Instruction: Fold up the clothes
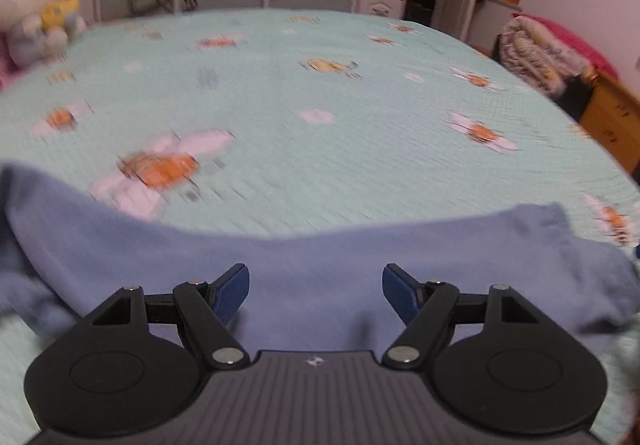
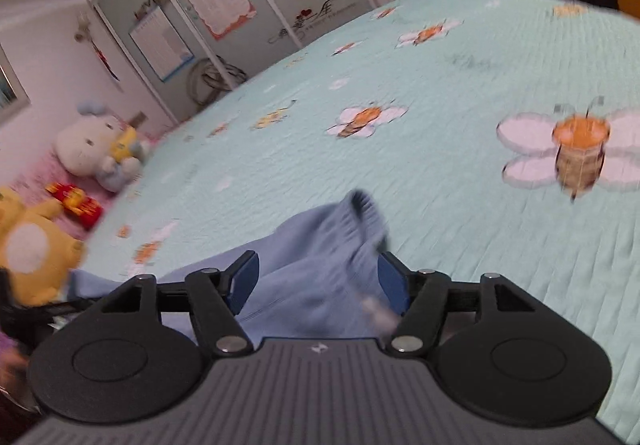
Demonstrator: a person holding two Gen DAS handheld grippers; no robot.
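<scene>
Lying rumpled on the bee-print bedspread [image 1: 360, 117], blue garment [image 1: 320, 257] beneath both hand-held grippers [image 1: 316, 287] [image 2: 316, 277], jaws apart, nothing gripped.

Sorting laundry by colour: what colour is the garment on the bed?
Light blue garment, plain, no pattern visible; clearest in the left wrist view.

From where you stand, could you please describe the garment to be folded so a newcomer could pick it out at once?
Start from the bed's pale green bedspread, printed with bees. At its near edge, just beyond both grippers, lies the blue garment, a soft, plain periwinkle knit with a ribbed cuff. It is the only unpatterned cloth on the bed; the plush toys sit off to the side.
</scene>
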